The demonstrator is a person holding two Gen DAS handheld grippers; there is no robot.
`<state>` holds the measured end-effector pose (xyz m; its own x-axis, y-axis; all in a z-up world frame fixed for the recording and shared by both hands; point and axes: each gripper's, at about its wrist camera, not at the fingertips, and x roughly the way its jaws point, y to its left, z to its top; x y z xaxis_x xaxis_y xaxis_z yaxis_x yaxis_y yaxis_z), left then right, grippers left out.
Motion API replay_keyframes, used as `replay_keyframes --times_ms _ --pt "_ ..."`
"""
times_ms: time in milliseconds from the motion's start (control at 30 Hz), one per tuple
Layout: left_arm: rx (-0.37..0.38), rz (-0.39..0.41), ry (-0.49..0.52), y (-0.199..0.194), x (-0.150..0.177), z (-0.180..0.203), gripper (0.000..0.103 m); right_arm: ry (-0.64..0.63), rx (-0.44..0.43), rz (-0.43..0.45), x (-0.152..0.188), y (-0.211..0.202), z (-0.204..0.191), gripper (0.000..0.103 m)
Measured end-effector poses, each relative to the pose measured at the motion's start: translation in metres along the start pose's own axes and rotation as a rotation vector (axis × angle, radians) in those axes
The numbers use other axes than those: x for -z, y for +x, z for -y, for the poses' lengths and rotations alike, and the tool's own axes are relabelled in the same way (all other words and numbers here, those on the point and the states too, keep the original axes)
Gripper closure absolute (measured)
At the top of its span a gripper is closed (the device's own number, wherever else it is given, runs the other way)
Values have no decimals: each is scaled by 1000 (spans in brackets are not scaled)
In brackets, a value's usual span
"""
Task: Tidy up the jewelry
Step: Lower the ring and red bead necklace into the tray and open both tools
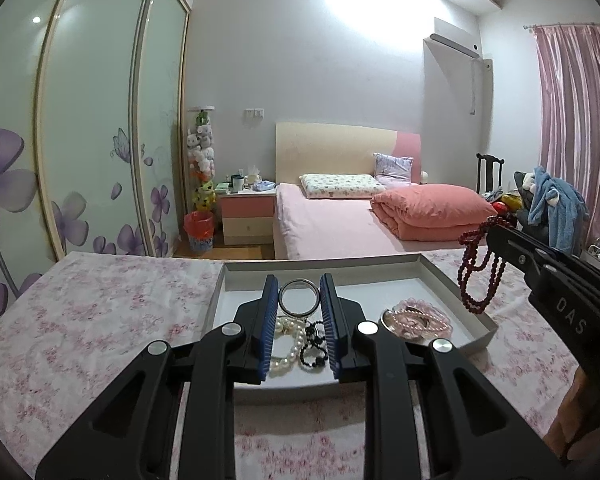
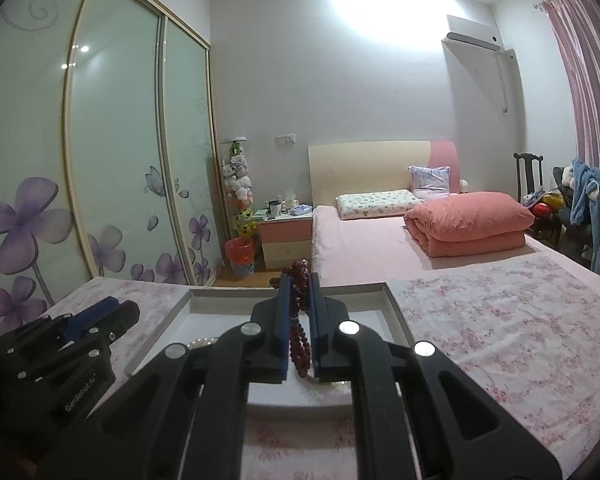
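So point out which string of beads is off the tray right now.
The dark red beads: they hang from the shut right gripper, while the white pearls, black beads and pink beads lie in the tray.

Background: bed [image 1: 332,228] with pink sheet, folded salmon quilt [image 1: 432,210], patterned pillow [image 1: 340,185] against a beige headboard [image 1: 332,148]. Pink nightstand [image 1: 247,212] and red-lined waste bin [image 1: 199,231] at its left, beside sliding wardrobe doors [image 1: 92,120] with purple flowers. Pink curtain [image 1: 576,120] and wall air conditioner [image 1: 454,42] at right.
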<state>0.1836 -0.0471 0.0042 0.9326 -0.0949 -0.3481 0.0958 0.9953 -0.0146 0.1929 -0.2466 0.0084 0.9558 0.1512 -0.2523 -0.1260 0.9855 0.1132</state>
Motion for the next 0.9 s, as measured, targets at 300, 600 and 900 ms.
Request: replay_keyframes --times_ms 300,600,900 --pt "-11 -46 -4 36 1 2 80 20 -6 -67 3 51 6 94" --pt "-22 -91 -22 59 6 0 80 49 -5 -135 11 82 8 94" --pt "-22 -113 -21 70 6 0 80 65 -3 -171 14 95 14 94"
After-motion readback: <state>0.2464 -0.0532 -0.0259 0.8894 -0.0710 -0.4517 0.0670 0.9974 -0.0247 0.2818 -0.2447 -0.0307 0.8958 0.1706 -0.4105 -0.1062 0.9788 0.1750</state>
